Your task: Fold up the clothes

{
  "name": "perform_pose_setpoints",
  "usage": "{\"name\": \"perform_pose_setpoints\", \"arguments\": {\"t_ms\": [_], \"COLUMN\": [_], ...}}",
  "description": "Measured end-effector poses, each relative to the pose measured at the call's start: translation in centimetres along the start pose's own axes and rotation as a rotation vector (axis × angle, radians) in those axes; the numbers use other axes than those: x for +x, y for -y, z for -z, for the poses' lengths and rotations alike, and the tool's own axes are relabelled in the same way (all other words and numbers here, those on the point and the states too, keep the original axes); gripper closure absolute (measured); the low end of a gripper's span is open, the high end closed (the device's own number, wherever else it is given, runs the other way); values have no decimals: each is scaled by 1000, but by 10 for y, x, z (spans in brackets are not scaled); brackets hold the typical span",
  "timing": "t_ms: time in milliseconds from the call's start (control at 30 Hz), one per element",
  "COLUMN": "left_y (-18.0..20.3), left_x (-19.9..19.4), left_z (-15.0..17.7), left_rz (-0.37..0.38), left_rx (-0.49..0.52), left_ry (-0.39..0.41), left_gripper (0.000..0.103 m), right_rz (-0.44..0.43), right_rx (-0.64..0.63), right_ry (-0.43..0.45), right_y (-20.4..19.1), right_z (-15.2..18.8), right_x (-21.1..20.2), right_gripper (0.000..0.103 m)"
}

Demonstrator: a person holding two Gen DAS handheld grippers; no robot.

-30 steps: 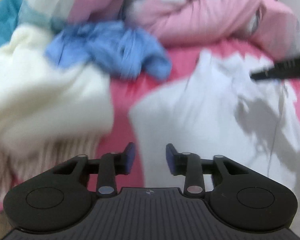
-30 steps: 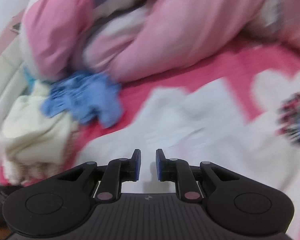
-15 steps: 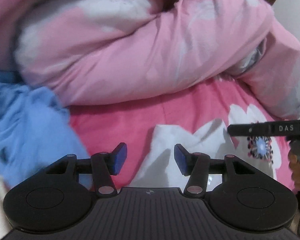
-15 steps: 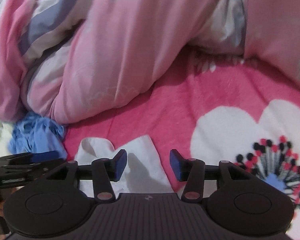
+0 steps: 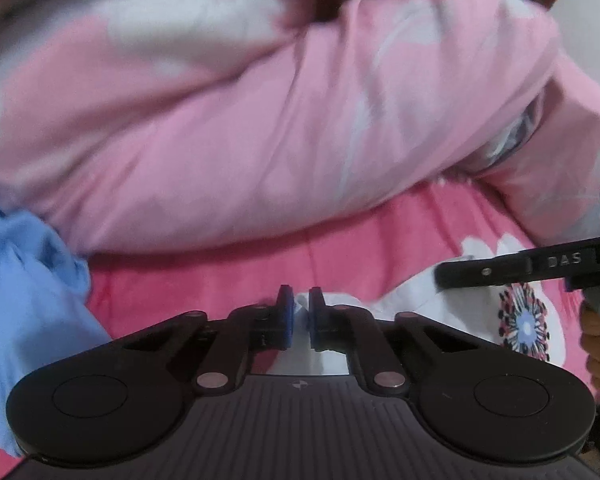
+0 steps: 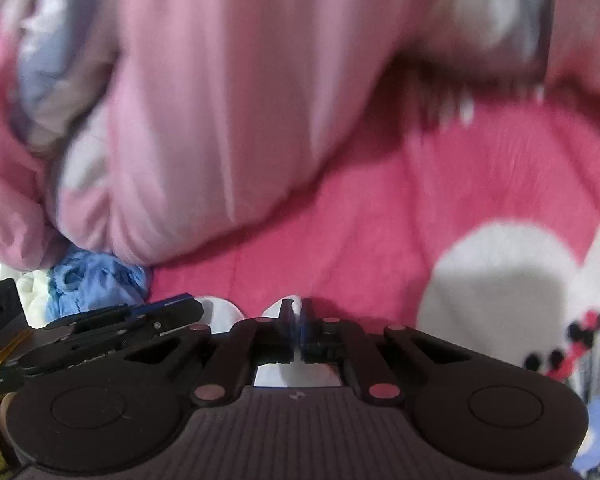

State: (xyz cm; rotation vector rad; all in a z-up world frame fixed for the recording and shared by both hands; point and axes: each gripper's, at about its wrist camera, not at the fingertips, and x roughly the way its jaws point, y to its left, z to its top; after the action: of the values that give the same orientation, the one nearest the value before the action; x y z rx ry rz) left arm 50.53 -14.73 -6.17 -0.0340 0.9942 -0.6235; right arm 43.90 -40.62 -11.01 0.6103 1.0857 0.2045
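a: starting with the left wrist view. what is the left gripper doing?

b: its jaws have just been closing, and now they are pinching a bit of the white garment between the blue pads. the cloth is lying right under the fingers, on the pink floral bedspread, and spreading off to the right toward the right gripper, which is reaching in from that side.

a: so the edge is running sideways between the two?

b: it is looking that way, though most of the garment is hiding under the gripper body, so i am only guessing at its long axis. the blue garment is sitting off to the left, and the pink duvet is bulging behind.

a: and the right wrist view?

b: here the right gripper is pressing its pads together on another corner of the white garment; its jaws have just been closing too. the left gripper is showing just beside it on the left, over a second white tip.

a: which hand is nearer?

b: both are gripping already, side by side. the rest of the cloth is lying toward the person, so i am judging the next move to be a lift and carry back over it.
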Motion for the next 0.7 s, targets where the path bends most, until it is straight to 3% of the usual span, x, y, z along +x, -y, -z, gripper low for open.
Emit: {"name": "perform_pose_setpoints", "arguments": {"t_ms": [200, 400, 567, 700], "left_y": [23, 53, 65, 63], "left_x": [-37, -77, -91, -95], "left_z": [19, 57, 98, 126], "left_rz": [-57, -82, -43, -9], "left_rx": [247, 552, 743, 807], "left_ry": [147, 255, 197, 102], "left_gripper": [99, 99, 98, 96], "right_rz": [69, 130, 185, 207], "right_rx": [-238, -564, -910, -1149], "right_ry": [158, 185, 142, 60], "right_y": [-30, -65, -95, -107], "right_z": [30, 63, 108, 146], "right_x": [-36, -58, -67, -64], "right_gripper": [101, 101, 101, 101]}}
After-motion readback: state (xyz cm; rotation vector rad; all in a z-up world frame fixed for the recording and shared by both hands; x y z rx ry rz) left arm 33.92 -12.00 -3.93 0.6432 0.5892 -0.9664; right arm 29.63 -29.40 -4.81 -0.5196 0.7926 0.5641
